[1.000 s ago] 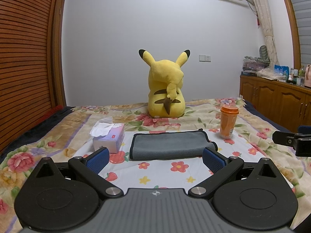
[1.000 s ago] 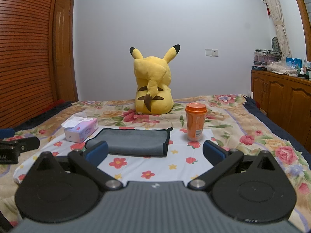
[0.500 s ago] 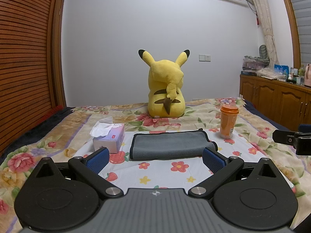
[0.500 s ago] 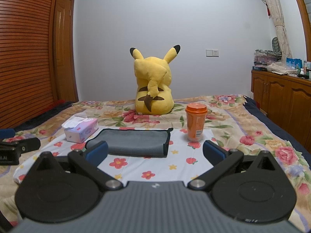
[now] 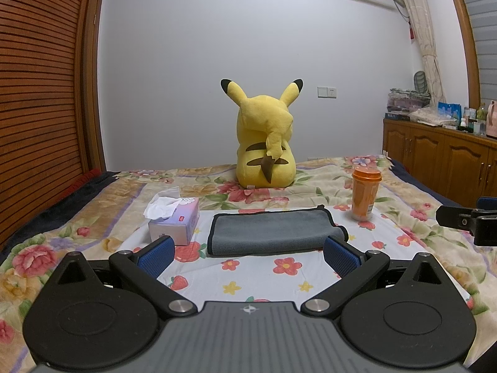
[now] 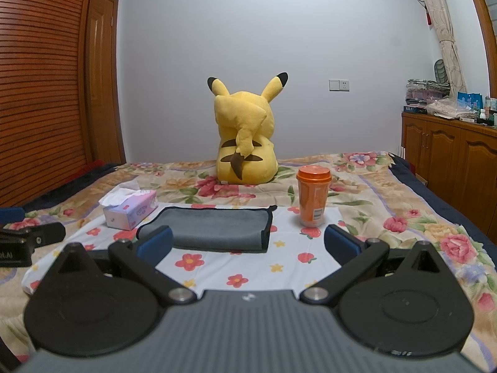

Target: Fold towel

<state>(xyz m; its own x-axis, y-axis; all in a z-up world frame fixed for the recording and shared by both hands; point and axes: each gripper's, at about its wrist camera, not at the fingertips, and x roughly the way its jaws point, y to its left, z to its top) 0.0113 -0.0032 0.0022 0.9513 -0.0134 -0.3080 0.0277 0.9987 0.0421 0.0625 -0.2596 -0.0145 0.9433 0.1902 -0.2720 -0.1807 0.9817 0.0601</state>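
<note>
Nearest me, my left gripper (image 5: 248,253) and right gripper (image 6: 248,242) hover spread wide, holding nothing. Beyond them a grey towel (image 5: 273,233), dark-edged, lies folded flat on the flowered bedspread (image 5: 254,276), between tissue box (image 5: 174,222) and orange cup (image 5: 365,197).

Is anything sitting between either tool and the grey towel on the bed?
Nothing visible does. Both tools, left and right, are open with only flowered sheet before the towel. The tissue box stands off its left end and the orange cup off its right, both apart from it.
</note>
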